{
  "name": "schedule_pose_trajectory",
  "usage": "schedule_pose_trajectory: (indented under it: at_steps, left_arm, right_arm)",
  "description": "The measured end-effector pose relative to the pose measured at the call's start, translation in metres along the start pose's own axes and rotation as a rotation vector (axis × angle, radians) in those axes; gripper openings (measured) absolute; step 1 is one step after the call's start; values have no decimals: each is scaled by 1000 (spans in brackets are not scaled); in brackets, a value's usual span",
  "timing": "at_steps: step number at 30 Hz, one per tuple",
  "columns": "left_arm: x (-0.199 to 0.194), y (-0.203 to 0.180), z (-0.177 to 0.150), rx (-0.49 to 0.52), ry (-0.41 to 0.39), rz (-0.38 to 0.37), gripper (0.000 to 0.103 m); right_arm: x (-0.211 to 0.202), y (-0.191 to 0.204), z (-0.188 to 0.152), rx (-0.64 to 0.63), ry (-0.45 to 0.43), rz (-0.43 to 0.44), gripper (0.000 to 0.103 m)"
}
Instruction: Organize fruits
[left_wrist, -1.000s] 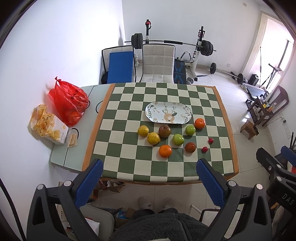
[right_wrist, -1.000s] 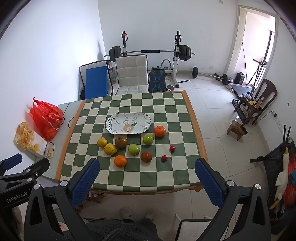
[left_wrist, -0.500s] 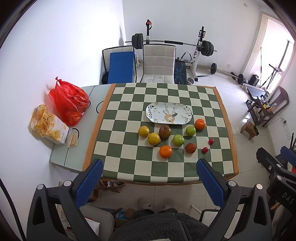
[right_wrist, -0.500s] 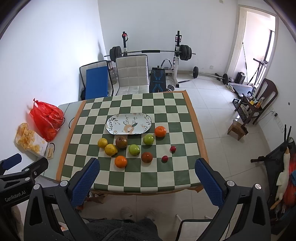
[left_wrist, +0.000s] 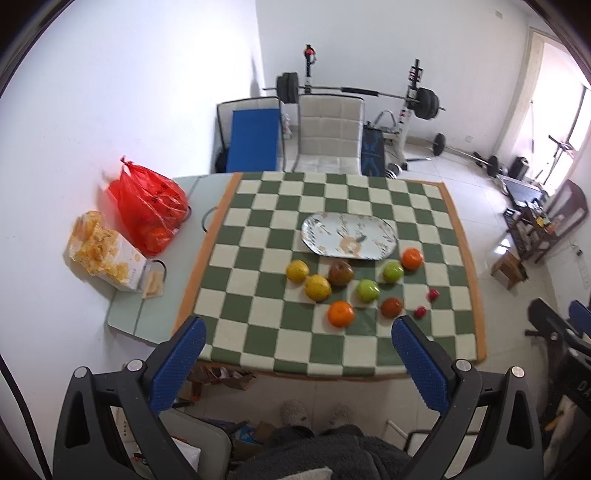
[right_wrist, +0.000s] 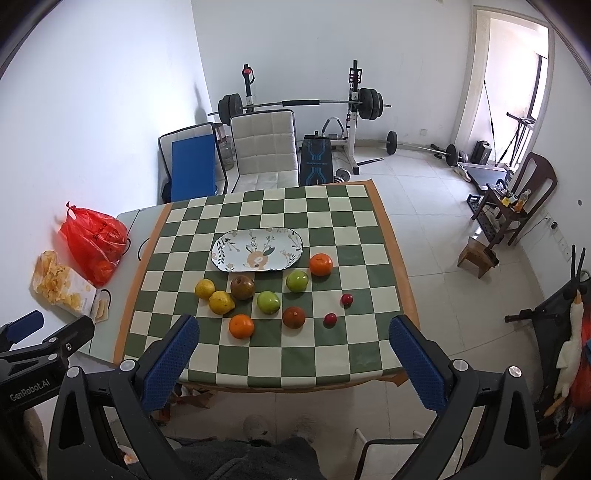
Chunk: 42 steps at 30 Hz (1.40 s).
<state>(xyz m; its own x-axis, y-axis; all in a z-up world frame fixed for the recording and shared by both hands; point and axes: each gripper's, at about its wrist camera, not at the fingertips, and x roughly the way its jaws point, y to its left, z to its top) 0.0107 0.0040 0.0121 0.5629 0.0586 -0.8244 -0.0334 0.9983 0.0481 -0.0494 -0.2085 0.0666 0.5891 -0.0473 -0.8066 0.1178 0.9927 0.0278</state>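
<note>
1. The left claw (left_wrist: 297, 345) is being held wide open and empty, high above and in front of the surface (left_wrist: 258, 347); the right claw (right_wrist: 293, 345) is likewise being held fully spread with nothing in it, so no fruit is being gripped yet

2. The fruits are being left loose on the checked cloth just in front of the oval plate (right_wrist: 255, 249): two lemons (right_wrist: 221, 302), two green apples (right_wrist: 269, 302), two oranges (right_wrist: 241, 326), two brownish round fruits (right_wrist: 294, 316) and two small red fruits (right_wrist: 330, 319), none of them lying on the plate

3. A roll is being risked: every fruit is round, and a nudge from a descending finger is likely to send one towards the near edge and the floor

4. The lemons are lying touching or nearly so, with a brownish fruit (left_wrist: 340, 272) just beside them, so a neighbour is likely to be knocked while one is being taken

5. The small red fruits are being judged the hardest to seize; a wide claw closing slightly off-centre is likely to squirt them sideways

6. The plate looks shallow, so fruit being dropped rather than set down is likely to roll off its rim

7. The two claws are being held near each other, so a collision is being risked if both are being sent to the same cluster
</note>
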Motion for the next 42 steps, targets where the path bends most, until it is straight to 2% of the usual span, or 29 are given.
schedule_pose_trajectory:
  at_steps: [4, 8, 9, 13, 18, 21, 24, 25, 27, 28, 31, 33, 35, 37, 39, 42]
  left_arm:
    - [36, 10, 6, -10, -49, 146, 103]
    - [85, 14, 11, 27, -28, 286, 103]
    - [102, 15, 14, 38, 1, 317, 103]
    - [160, 19, 23, 41, 101, 346, 103]
    - [240, 24, 36, 99, 243, 330, 103]
    - [288, 32, 41, 119, 344, 285, 103]
    - [342, 45, 42, 117, 463, 189, 101]
    - [357, 47, 43, 123, 497, 162, 98]
    - [388, 51, 46, 121, 565, 88, 89]
    - [405, 51, 48, 122, 600, 56, 86]
    - [445, 50, 54, 82, 693, -54, 86]
    - [473, 47, 54, 25, 769, -144, 86]
    - [495, 38, 52, 16, 815, -197, 86]
    - [513, 26, 48, 39, 857, -216, 86]
    - [525, 16, 46, 69, 866, -223, 86]
    - [533, 6, 46, 84, 867, -238, 86]
  right_arm:
    - [40, -14, 8, 46, -6, 48, 103]
    - [113, -25, 8, 93, 93, 123, 103]
    - [134, -25, 8, 102, 125, 149, 103]
    - [215, -19, 2, 118, 239, 219, 103]
    - [316, 11, -16, 108, 393, 277, 101]
    - [370, 42, -32, 104, 486, 280, 99]
    - [417, 70, -51, 124, 572, 272, 93]
    - [436, 79, -59, 137, 606, 255, 87]
    - [462, 92, -72, 163, 656, 231, 81]
    - [473, 99, -78, 173, 673, 215, 81]
    - [496, 116, -95, 216, 728, 190, 80]
    - [503, 126, -100, 203, 738, 133, 81]
    - [506, 134, -100, 179, 714, 89, 81]
    - [509, 136, -101, 177, 699, 44, 71]
    - [512, 134, -102, 202, 694, 21, 65]
    - [514, 131, -105, 257, 709, 30, 63]
